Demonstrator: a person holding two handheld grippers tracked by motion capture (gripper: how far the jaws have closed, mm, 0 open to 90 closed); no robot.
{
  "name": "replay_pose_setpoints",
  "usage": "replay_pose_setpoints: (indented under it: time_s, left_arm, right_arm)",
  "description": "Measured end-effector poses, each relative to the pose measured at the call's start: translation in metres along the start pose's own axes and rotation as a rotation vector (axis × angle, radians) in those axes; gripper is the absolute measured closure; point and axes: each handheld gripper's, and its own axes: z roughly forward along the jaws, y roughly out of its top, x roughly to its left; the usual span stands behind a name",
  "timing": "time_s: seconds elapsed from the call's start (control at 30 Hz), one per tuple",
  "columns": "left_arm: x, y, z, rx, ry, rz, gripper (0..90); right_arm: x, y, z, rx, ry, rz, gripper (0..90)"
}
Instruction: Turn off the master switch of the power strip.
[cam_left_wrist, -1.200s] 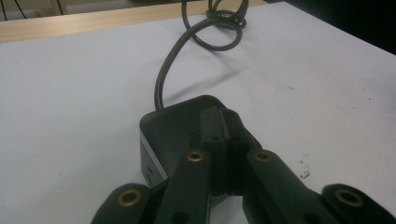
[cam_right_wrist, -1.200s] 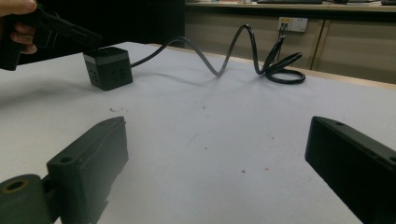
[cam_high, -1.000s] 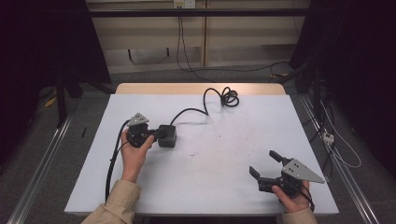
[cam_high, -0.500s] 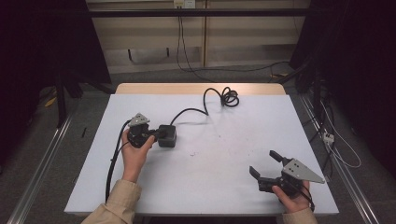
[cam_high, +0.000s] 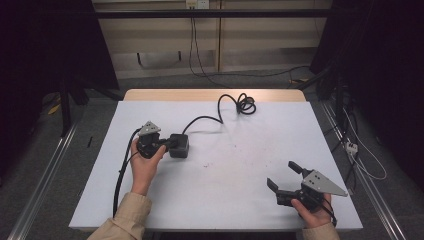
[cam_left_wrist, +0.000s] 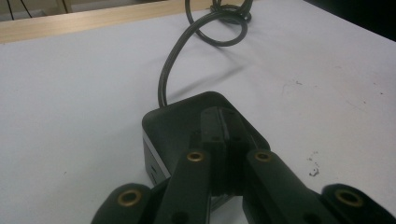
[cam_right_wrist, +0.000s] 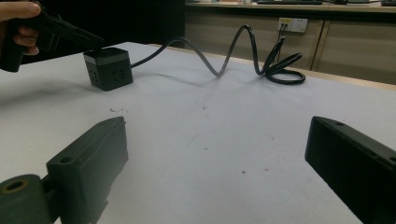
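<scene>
Resting closed jaws on the rigid, fairly heavy cube socket (cam_high: 178, 145) at left, the left gripper (cam_left_wrist: 226, 135) should grasp its flat sides; right gripper (cam_high: 284, 181) open, empty

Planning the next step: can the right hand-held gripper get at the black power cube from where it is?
Probably yes. The right hand-held gripper stands open, bare table lies between it and the power cube. The shut left hand-held gripper rests on the cube's top, so approach from the side.
</scene>
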Motion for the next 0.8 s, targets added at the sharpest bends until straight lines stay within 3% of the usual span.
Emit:
replay_pose_setpoints:
  time_s: [0.8]
  left_arm:
    - [-0.0022, 0.0011, 0.0001, 0.016, 0.016, 0.029, 90.0]
  right_arm:
    - [0.0004, 0.0001, 0.0000, 0.000, 0.000, 0.000, 5.4]
